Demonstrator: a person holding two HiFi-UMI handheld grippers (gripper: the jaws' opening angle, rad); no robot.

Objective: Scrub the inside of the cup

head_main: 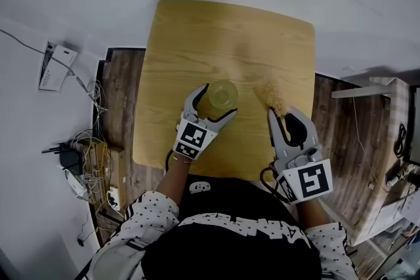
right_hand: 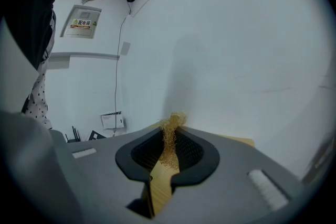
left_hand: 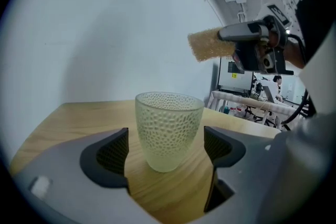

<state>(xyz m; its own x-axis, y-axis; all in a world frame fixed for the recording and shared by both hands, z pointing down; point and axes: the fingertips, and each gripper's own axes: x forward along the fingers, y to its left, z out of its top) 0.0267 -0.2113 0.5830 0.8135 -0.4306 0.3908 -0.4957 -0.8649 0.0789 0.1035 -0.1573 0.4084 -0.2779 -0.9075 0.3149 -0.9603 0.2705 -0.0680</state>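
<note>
A pale green dimpled glass cup (left_hand: 169,129) stands upright on the wooden table (head_main: 197,36); the head view shows the cup (head_main: 222,94) near the table's middle. My left gripper (left_hand: 167,152) is open, its jaws on either side of the cup with a gap at each side. The pads do not touch the glass. My right gripper (right_hand: 168,152) is shut on a tan fibrous scrub sponge (right_hand: 170,136). Seen from the head, the sponge (head_main: 272,97) sticks out ahead of the right gripper (head_main: 283,121), right of the cup. The left gripper view shows the sponge (left_hand: 210,44) up in the air.
The small table's front edge (head_main: 197,170) lies just before the person's body. Wooden floor with cables and a power strip (head_main: 85,167) lies to the left. A white wall stands behind the table. Shelving and desks (left_hand: 252,105) are at the right.
</note>
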